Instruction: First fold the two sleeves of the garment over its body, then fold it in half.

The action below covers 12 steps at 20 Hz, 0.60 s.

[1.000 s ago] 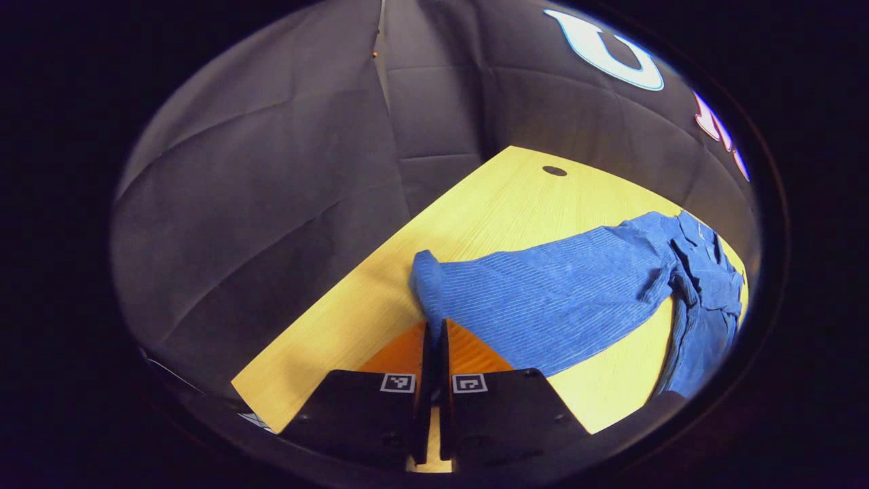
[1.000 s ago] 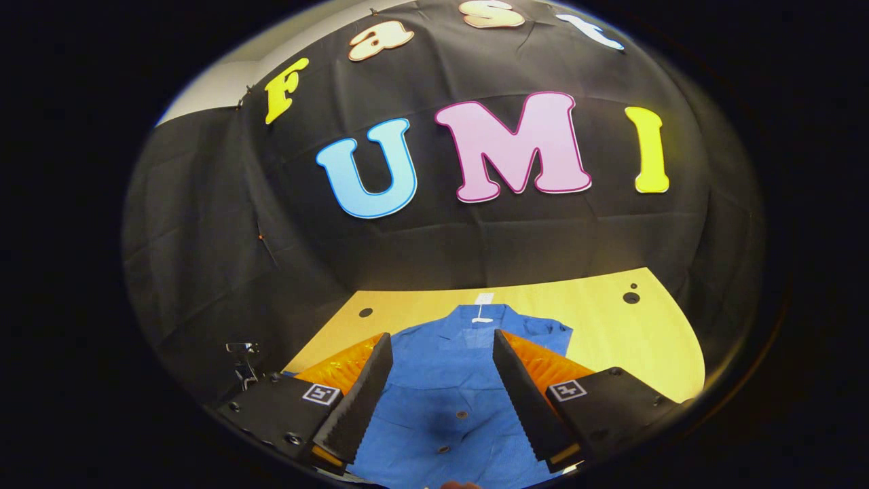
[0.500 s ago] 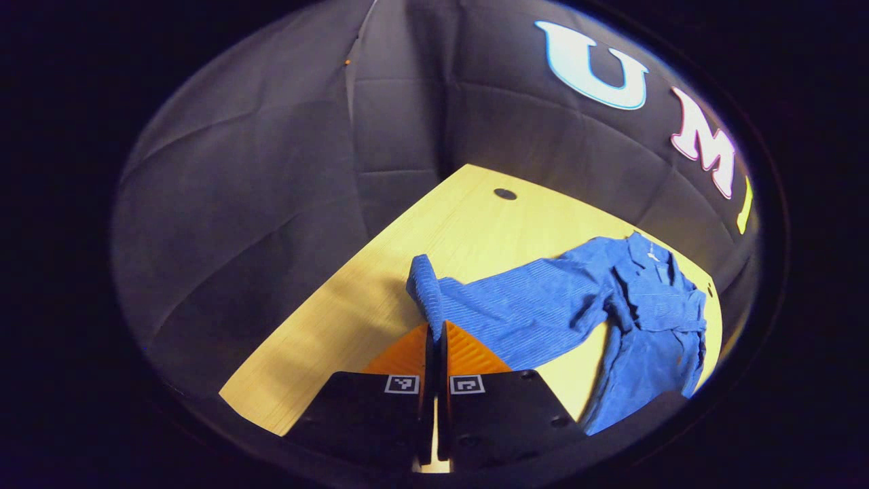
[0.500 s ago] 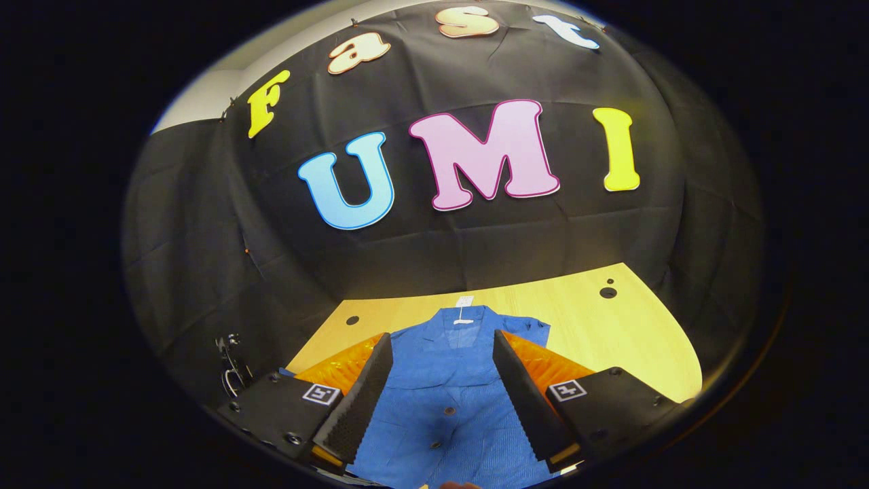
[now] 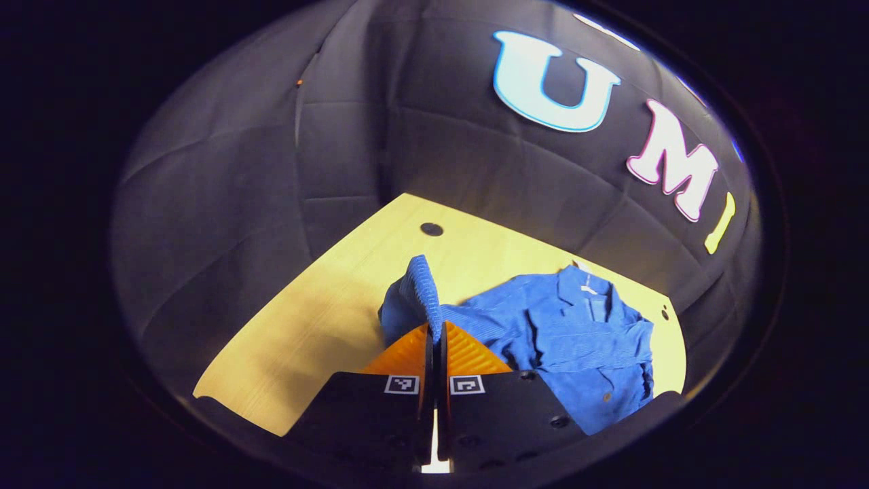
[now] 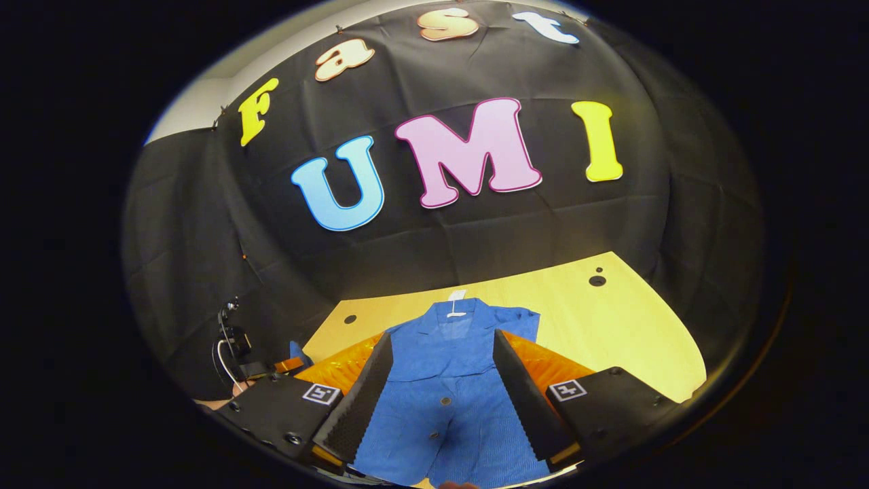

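**Two tongs, one sleeve pinched**

One pair, the left tongs (image 5: 435, 326), is pressed together on the cuff end of the blue sleeve (image 5: 415, 292), whose ribbed cloth stands up in a rounded fold right above the fingertips. Its fingers (image 5: 406, 354) are orange with fine ridges, set on black blocks that carry small square markers. From the pinch the sleeve runs across to the garment (image 5: 577, 339), a blue buttoned jacket with a collar that lies spread on the yellow wooden table (image 5: 319, 326) toward its far right corner. The left gripper view also takes in the table's left edge and a round dark hole (image 5: 431, 229) near its far edge.

The right tongs (image 6: 441, 373) stand wide apart, hovering above the jacket and touching nothing; their inner pads (image 6: 363, 394) are dark and saw-toothed, backed with orange. Between them the right gripper view looks straight up the jacket's front: a row of small buttons (image 6: 445, 401), the flat collar and a white tag (image 6: 456, 296) at the neck, close to the table's far edge. That view shows a bare stretch of table to the right with another round hole (image 6: 597, 280), and at the far left the other tongs' dark frame with a bit of blue cloth (image 6: 297, 352).
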Each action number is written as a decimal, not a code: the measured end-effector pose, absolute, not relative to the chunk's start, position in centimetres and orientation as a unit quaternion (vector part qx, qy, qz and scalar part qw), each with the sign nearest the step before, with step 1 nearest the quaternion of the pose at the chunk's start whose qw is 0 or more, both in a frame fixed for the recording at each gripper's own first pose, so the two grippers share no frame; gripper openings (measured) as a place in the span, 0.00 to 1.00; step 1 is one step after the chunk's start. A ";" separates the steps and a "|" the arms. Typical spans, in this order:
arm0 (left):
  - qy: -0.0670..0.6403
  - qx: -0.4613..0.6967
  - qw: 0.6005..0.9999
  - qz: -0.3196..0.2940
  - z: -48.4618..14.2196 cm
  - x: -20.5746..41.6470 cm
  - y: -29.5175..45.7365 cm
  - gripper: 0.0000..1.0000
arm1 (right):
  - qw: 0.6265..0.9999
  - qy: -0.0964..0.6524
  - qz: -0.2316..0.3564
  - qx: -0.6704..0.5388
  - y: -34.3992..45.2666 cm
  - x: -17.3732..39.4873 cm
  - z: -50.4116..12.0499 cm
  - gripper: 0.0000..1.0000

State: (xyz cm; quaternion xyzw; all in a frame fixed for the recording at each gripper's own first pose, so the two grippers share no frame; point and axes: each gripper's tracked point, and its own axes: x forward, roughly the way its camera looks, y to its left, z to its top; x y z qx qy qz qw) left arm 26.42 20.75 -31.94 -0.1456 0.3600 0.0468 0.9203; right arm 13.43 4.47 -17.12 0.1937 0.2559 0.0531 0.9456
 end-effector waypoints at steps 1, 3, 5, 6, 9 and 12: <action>0.357 -0.141 0.923 0.035 -31.4 26.8 19.5 0.00 | 0.946 0.254 0.047 0.196 3.8 13.0 -17.2 0.96; 0.357 -0.130 0.925 0.018 -30.6 27.9 17.1 0.00 | 0.946 0.254 0.033 0.198 2.5 12.2 -17.2 0.96; 0.358 -0.126 0.925 -0.001 -30.1 28.8 14.5 0.00 | 0.946 0.256 0.022 0.199 1.2 11.5 -17.3 0.96; 0.358 -0.123 0.926 -0.011 -29.8 29.3 13.2 0.00 | 0.946 0.256 0.017 0.200 0.6 11.2 -17.3 0.96; 0.364 -0.099 0.925 -0.039 -29.8 30.5 9.2 0.00 | 0.945 0.257 0.000 0.204 -1.3 10.3 -17.5 0.95; 0.372 -0.083 0.922 -0.067 -30.0 31.9 5.4 0.00 | 0.943 0.259 -0.021 0.207 -2.7 9.9 -17.6 0.95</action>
